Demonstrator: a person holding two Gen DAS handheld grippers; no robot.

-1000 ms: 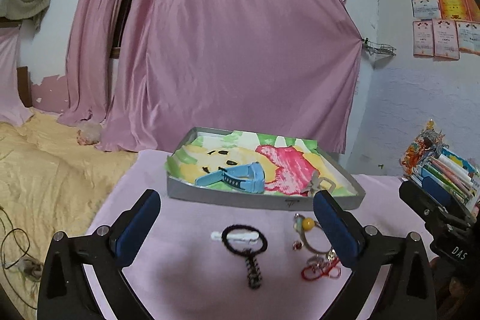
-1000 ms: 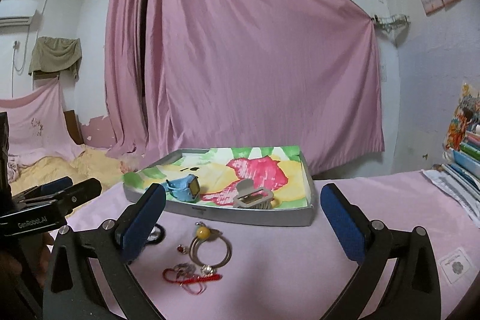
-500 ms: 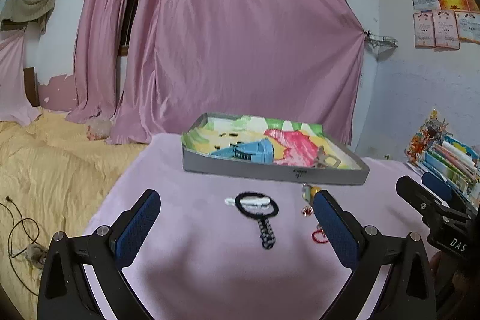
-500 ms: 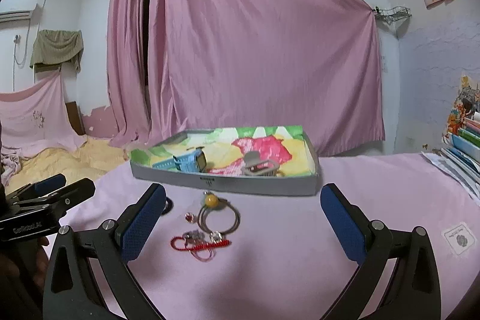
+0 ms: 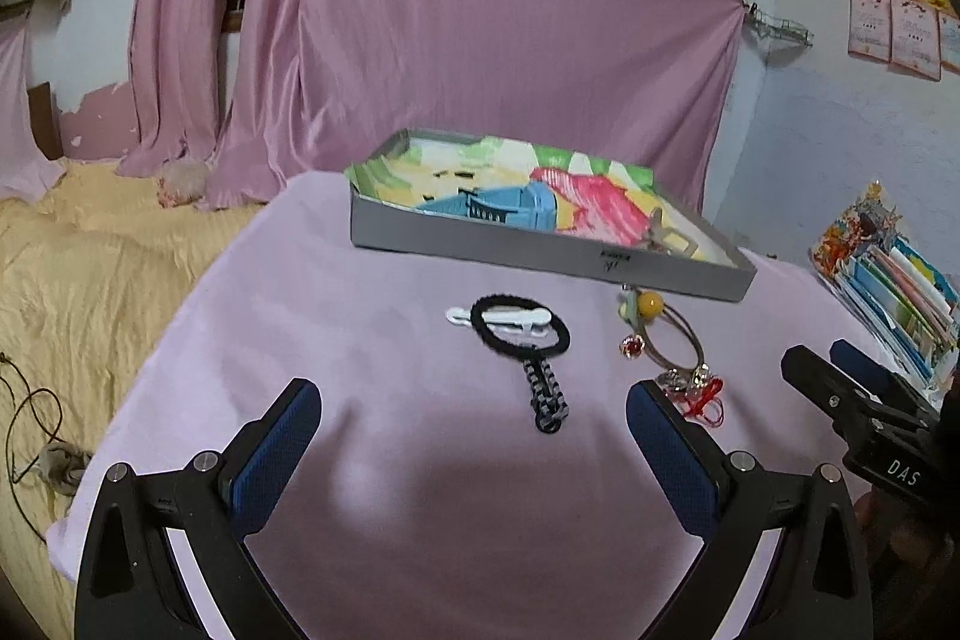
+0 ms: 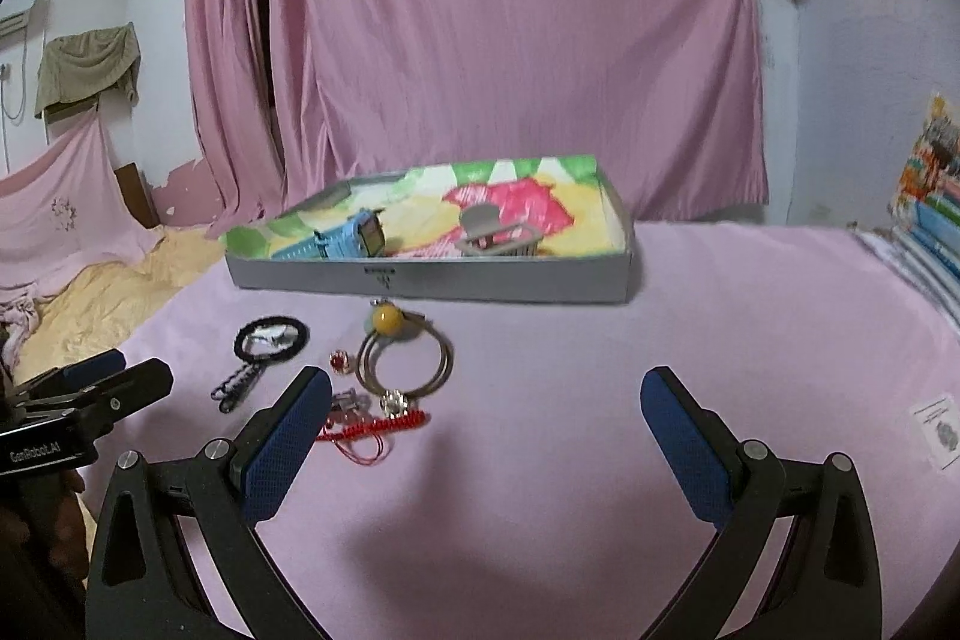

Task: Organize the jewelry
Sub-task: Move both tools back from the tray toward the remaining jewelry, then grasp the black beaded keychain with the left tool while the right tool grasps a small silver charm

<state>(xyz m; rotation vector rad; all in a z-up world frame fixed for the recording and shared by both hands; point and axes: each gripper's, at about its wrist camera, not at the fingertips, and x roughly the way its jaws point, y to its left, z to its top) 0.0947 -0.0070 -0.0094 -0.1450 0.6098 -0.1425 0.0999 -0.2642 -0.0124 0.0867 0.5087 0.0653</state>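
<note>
1. The grey tray (image 6: 432, 280) is the landmark; its near wall hides the lower part of what lies inside, and its far corner is blurred in both views.
2. Inside the tray, a blue ribbed watch (image 6: 354, 238) sits toward the left end and a grey hair claw (image 6: 492, 232) toward the middle, on a bright cartoon-printed lining; the claw's teeth are hard to make out.
3. On the pink cloth (image 5: 420, 490) in front of the tray lie the loose pieces: a black fuzzy hair tie (image 5: 519, 334) ringed over a white plastic clip (image 5: 498, 319), with a black braided cord (image 5: 543, 394) trailing nearer the camera.
4. To the right of these, also in front of the tray, a thin metal bangle (image 6: 405, 361) carries a round amber bead (image 6: 387, 319); a small red gem piece (image 6: 340, 361) lies just beside it.
5. A red coiled string (image 6: 372, 427) and small silver charms (image 6: 393, 403) lie nearest the cameras; the right gripper's left finger partly covers them.
6. The left gripper (image 5: 474, 436) hovers over the cloth, fingers spread wide, empty.
7. The right gripper (image 6: 486, 424) is likewise spread wide and holds nothing.
8. Stacked books (image 5: 900, 292), right of the tray, are cut off by the frame edge.
</note>
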